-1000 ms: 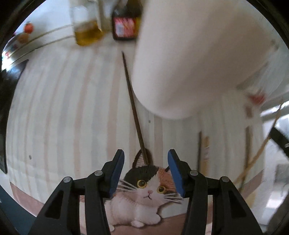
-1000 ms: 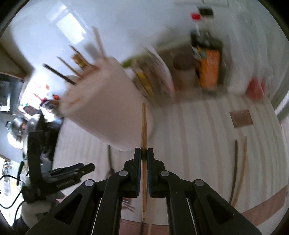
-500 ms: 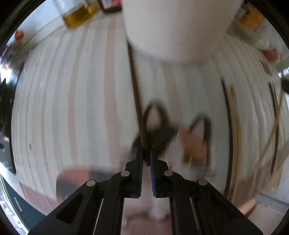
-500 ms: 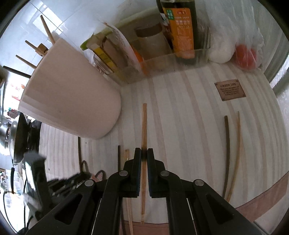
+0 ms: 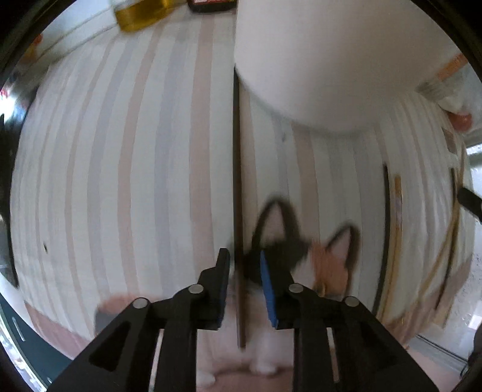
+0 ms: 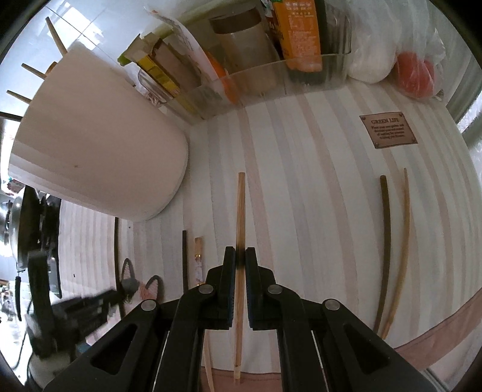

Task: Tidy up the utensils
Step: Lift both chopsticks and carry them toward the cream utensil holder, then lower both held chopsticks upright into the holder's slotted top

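Note:
My left gripper [image 5: 243,254] points down at the striped mat [image 5: 120,181], its jaws opening. A dark chopstick [image 5: 237,181] runs between the pads without being pressed and reaches up to the white utensil holder [image 5: 316,60]. My right gripper [image 6: 241,253] is shut on a light wooden chopstick [image 6: 241,205], held low over the mat. In the right wrist view the holder [image 6: 99,144] stands at the left with several sticks poking out of it. The blurred left gripper [image 6: 90,304] shows at the lower left, by the dark chopstick [image 6: 116,241].
More chopsticks lie on the mat: a dark one [image 6: 385,226] and a light one [image 6: 403,226] at the right, two short-looking ones [image 6: 184,256] near the middle. A clear tray of bottles and jars [image 6: 271,69], bagged tomatoes [image 6: 415,75] and an oil bottle [image 5: 141,15] line the back.
The left gripper closed around the dark chopstick half a second ago and has now parted its jaws, lower over the mat. The right gripper sank toward the mat with its light chopstick.

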### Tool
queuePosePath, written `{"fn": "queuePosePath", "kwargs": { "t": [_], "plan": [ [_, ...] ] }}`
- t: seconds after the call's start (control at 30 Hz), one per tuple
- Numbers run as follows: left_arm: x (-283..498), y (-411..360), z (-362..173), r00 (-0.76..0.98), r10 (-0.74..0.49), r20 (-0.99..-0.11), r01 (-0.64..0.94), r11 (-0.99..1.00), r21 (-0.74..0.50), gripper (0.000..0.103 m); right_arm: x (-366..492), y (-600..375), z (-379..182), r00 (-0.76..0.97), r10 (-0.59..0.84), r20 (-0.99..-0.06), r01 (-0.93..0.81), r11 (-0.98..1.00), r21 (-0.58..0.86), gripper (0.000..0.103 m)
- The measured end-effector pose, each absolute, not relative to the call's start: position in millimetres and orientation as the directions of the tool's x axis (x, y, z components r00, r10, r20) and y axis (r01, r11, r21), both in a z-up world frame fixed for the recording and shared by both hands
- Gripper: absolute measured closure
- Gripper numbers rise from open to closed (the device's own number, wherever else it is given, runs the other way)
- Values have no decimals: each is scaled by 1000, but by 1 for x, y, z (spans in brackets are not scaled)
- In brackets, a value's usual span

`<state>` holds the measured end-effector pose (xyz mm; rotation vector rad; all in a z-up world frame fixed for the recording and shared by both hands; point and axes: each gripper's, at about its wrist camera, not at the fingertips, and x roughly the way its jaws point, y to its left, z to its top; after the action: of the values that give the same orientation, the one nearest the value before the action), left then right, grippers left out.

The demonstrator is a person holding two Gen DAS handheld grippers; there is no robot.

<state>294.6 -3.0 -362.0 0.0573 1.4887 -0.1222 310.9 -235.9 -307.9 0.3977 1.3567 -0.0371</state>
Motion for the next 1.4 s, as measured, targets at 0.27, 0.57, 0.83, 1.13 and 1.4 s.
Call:
{"fn": "queuePosePath", "kwargs": {
  "t": [0.27, 0.57, 0.83, 1.13, 1.4],
  "plan": [
    [317, -18, -369, 128, 9, -992, 177, 984, 32, 99, 318, -230, -315, 209, 194, -958, 260, 934, 246, 97],
    [297, 42, -349, 162, -19, -987, 102, 995, -2, 100, 316, -220, -302, 245, 206, -947, 231, 937, 264, 97],
    [275, 71, -282, 317, -40, -948, 45, 999, -28, 100, 319, -196, -261, 329, 224, -917, 140, 949, 282, 97],
    [278, 50, -176, 514, -83, -854, 40, 997, -73, 100, 327, -176, -195, 446, 258, -857, 47, 949, 310, 97],
    [294, 50, -109, 632, -111, -767, 60, 994, -94, 100, 341, -168, -129, 553, 292, -780, -33, 943, 330, 97]
  ]
}}
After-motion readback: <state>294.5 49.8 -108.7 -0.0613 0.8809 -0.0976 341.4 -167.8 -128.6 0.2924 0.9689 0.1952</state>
